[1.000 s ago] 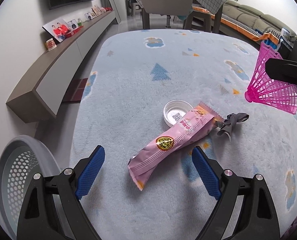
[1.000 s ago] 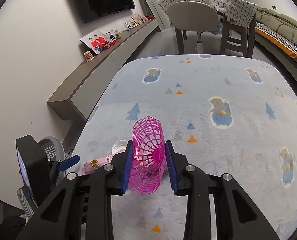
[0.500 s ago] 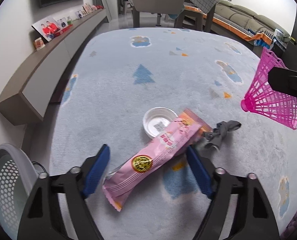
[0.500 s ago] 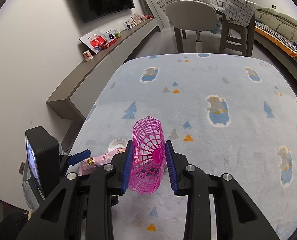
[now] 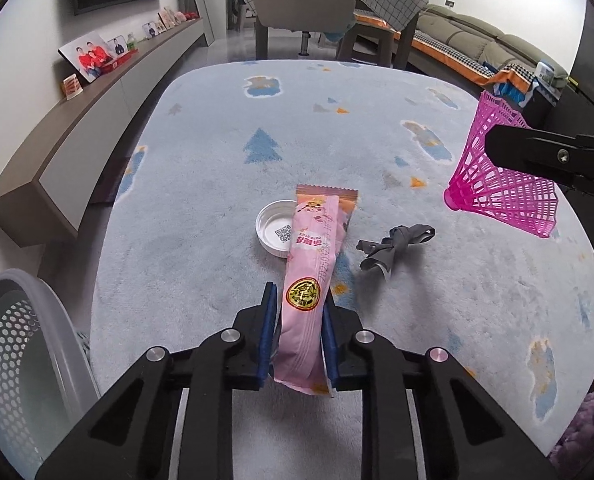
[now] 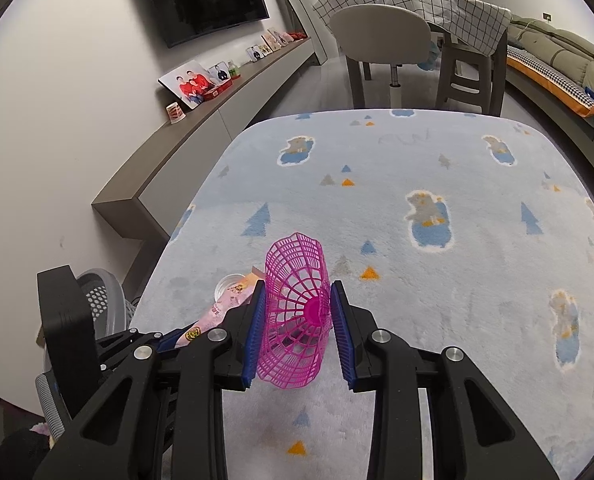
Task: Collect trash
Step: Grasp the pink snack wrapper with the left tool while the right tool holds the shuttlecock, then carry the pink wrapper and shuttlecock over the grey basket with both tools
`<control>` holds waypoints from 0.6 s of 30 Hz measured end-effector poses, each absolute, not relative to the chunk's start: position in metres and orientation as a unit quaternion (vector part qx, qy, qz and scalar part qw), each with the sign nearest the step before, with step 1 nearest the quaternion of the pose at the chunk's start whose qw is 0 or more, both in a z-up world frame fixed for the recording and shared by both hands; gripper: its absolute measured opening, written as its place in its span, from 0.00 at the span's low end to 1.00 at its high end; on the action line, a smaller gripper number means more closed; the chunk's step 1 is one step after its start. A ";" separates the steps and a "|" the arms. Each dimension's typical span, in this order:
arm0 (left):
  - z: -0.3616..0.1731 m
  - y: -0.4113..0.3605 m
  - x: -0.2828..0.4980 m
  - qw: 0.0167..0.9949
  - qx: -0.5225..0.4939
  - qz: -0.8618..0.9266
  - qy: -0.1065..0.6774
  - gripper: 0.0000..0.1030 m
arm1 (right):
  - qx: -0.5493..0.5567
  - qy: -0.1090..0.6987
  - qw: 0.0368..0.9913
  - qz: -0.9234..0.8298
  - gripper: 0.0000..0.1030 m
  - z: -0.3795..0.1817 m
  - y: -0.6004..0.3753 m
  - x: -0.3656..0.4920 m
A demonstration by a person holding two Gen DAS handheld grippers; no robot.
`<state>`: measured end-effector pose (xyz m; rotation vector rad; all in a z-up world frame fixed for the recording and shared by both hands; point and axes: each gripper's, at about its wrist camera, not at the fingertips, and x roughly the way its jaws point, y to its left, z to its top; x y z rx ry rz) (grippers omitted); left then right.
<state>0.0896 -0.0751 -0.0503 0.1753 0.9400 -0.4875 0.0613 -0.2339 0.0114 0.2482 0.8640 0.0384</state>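
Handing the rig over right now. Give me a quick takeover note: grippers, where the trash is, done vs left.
Left gripper: shut on the pink snack wrapper, its far end lying over the white cap.
Right gripper: shut on the pink mesh shuttlecock, held above the rug.
Loose on the rug: the white cap and a crumpled grey scrap to the right of the wrapper.
Perforated grey bin: beside the rug, at the left gripper's side; nothing visible inside it.
Done: two items gripped.
Left: probably drop both in the bin, then pick up the cap and the scrap.
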 end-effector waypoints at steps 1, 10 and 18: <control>-0.048 -0.073 0.087 0.861 0.082 -0.231 0.445 0.20 | 0.120 0.417 0.901 0.018 0.30 0.012 -0.234 0.060; -0.029 -0.046 0.067 0.878 0.070 -0.215 0.421 0.19 | 0.126 0.413 0.902 0.017 0.30 0.013 -0.229 0.051; -0.012 -0.007 0.047 0.896 0.045 -0.188 0.400 0.19 | 0.122 0.412 0.902 0.036 0.30 0.016 -0.208 0.046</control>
